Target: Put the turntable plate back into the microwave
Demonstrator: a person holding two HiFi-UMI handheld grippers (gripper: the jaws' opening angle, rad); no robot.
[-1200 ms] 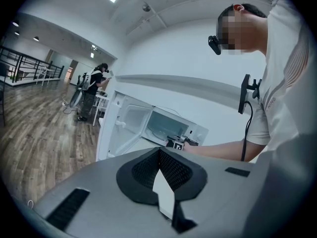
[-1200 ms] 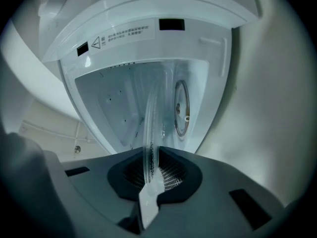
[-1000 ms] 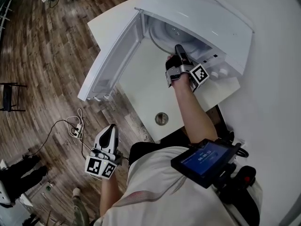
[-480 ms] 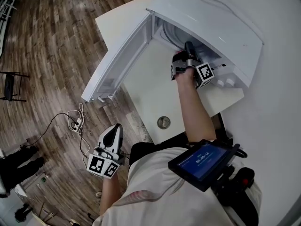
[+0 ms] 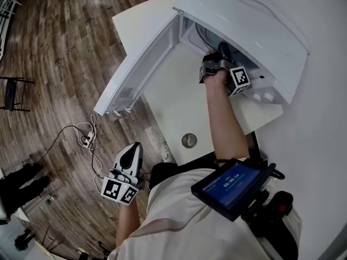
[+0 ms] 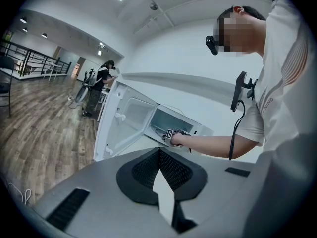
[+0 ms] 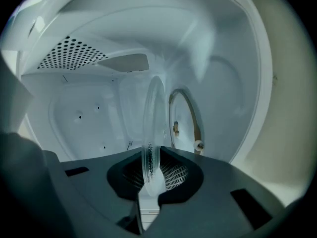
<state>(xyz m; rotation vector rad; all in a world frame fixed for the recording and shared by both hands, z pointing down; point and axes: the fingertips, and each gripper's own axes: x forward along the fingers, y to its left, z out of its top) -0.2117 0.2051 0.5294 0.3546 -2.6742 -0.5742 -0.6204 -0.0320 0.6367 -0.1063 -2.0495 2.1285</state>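
Note:
The white microwave (image 5: 244,20) stands on a white table (image 5: 173,102), its door (image 5: 146,64) swung wide to the left. My right gripper (image 5: 221,53) reaches level into the cavity, and its tips are hidden inside in the head view. In the right gripper view it (image 7: 151,175) is shut on the rim of the clear glass turntable plate (image 7: 154,118), seen edge-on. Just beyond the plate lie the roller ring (image 7: 187,120) and the drive hub (image 7: 175,129) on the cavity floor. My left gripper (image 5: 130,155) hangs beside the person's hip, shut and holding nothing (image 6: 159,155), pointing toward the microwave (image 6: 173,120).
A round metal grommet (image 5: 188,141) sits in the table near its front edge. Cables and a power strip (image 5: 87,140) lie on the wood floor at left. A tablet (image 5: 230,184) hangs at the person's chest. Another person (image 6: 101,81) stands far behind the door.
My right gripper has pushed farther into the microwave cavity with the plate in it. The left gripper has stayed by the hip.

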